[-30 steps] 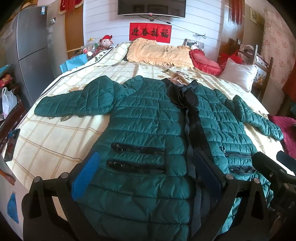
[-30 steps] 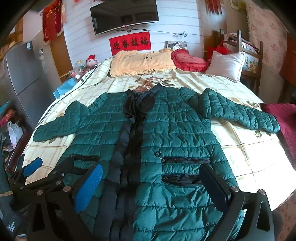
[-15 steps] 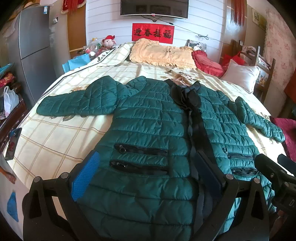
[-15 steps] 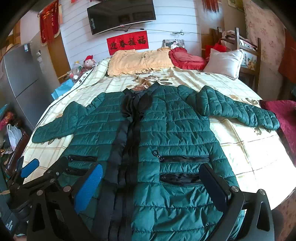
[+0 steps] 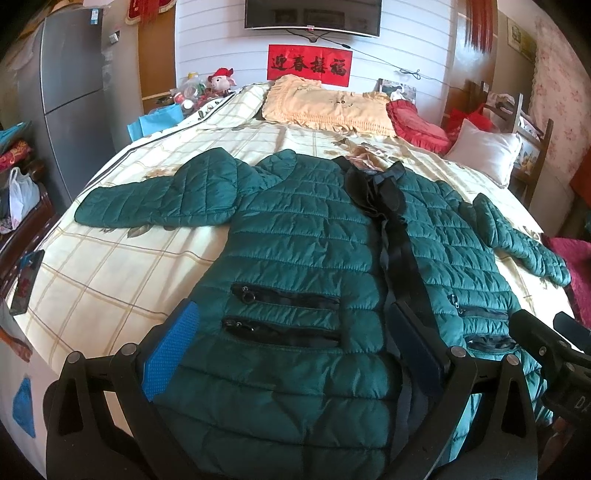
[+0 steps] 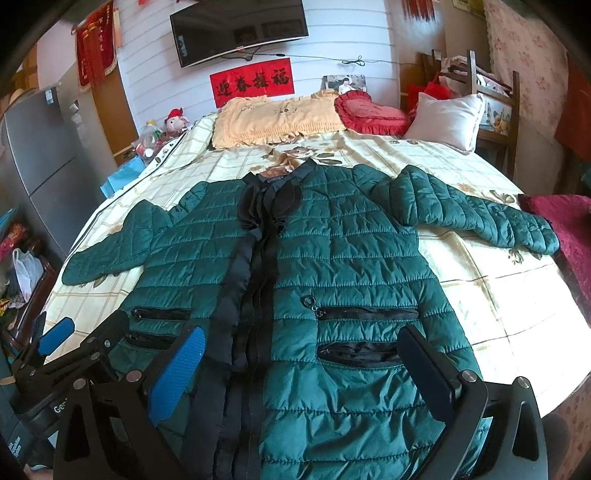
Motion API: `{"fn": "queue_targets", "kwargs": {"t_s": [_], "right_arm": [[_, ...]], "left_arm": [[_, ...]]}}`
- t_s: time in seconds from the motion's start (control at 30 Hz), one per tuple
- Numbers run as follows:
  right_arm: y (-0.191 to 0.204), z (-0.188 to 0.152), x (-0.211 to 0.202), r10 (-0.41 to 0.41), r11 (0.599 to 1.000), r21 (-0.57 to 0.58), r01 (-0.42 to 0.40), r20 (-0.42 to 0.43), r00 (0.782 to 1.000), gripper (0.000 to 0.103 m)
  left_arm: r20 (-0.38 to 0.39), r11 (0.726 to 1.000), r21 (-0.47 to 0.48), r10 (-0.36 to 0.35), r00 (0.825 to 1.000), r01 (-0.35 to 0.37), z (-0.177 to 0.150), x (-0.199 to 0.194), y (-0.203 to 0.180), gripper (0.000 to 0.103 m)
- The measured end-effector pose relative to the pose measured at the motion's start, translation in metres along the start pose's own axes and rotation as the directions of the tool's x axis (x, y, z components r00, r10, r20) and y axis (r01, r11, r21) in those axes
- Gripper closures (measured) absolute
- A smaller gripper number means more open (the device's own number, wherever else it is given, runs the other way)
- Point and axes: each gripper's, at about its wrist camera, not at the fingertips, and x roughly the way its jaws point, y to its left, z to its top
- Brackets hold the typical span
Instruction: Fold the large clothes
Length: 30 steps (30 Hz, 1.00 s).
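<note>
- Presently, a dark green quilted jacket (image 5: 306, 258) lies front-up and spread flat on the cream checked bedspread (image 5: 110, 266), collar toward the pillows, hem toward the cameras.
- Both sleeves extend outward: the left sleeve (image 5: 159, 199) lies across the bedspread; the right sleeve (image 6: 476, 214) reaches toward a maroon cloth (image 6: 565, 221) at the bed's edge.
- A black front placket (image 6: 251, 295) runs from collar to hem; the front appears closed.
- Two black zip pockets sit on each front panel, one above the other; the left pair (image 5: 284, 314) and right pair (image 6: 362, 332) are visible.
- Left gripper (image 5: 291, 354): jaws spread wide, holding nothing, positioned over the jacket's lower left panel near the hem. Whether the blue-padded fingers (image 5: 170, 354) touch the fabric cannot be determined.
- Right gripper (image 6: 303, 373): jaws likewise spread wide and empty, over the lower right panel, spanning from the placket to the outer pocket edge.
- The left gripper also appears at the lower left of the right wrist view, beside the right one.
- At the bed head: a yellow frilled pillow (image 5: 325, 107), a red heart-shaped cushion (image 6: 369, 110), a white pillow (image 6: 447, 122).
- On the wall: a television (image 5: 314, 14) above a red banner with Chinese characters (image 5: 309, 66).
- A grey refrigerator (image 5: 70, 103) stands left of the bed.
</note>
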Motion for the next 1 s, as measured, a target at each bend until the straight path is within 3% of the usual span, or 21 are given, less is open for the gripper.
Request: {"fn": "queue_targets", "kwargs": {"t_s": [0.13, 0.43, 0.67, 1.0], "right_arm": [[0.001, 0.002, 0.002, 0.002, 1.000, 0.012, -0.001, -0.044, 0.999, 0.000], [0.001, 0.001, 0.003, 0.001, 1.000, 0.015, 0.000, -0.059, 0.998, 0.000], [0.000, 0.000, 0.007, 0.019, 1.000, 0.017, -0.019, -0.005, 1.000, 0.000], [0.001, -0.001, 0.011, 0.015, 1.000, 0.011, -0.015, 0.000, 1.000, 0.000]], "left_arm": [[-0.006, 1.000, -0.009, -0.006, 1.000, 0.006, 0.000, 0.000, 0.000, 0.001], [0.005, 1.000, -0.019, -0.012, 1.000, 0.012, -0.001, 0.000, 0.003, 0.001], [0.048, 1.000, 0.001, -0.006, 0.999, 0.006, -0.004, 0.002, 0.005, 0.001], [0.030, 0.999, -0.024, -0.021, 0.999, 0.022, -0.004, 0.002, 0.006, 0.001]]}}
